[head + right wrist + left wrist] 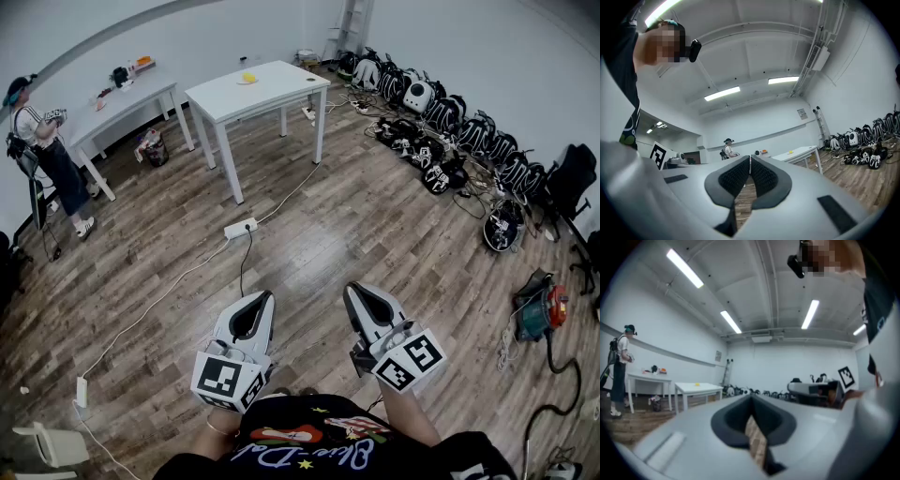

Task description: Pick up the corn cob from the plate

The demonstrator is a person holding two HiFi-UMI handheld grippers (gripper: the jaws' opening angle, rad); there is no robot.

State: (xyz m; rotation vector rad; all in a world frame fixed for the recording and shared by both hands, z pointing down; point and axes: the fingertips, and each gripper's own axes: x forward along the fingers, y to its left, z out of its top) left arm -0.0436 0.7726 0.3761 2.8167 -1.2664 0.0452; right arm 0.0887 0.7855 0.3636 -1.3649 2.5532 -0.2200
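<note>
A yellow corn cob (248, 77) lies on a small plate (240, 82) on the white table (272, 89) far across the room. The left gripper view shows the cob (697, 384) as a tiny yellow dot, and so does the right gripper view (791, 151). My left gripper (266, 297) and right gripper (352, 290) are held side by side close to my body, pointing level over the wood floor. Both are shut with nothing between the jaws, as the tips meeting in each gripper view show (751, 397) (750, 158). Several steps of floor separate them from the table.
A second white table (122, 98) with small items stands at the back left, with a person (42, 150) beside it. A power strip (240, 228) and its cables cross the floor ahead. Backpacks (441, 131) line the right wall. A red machine (544, 309) sits at the right.
</note>
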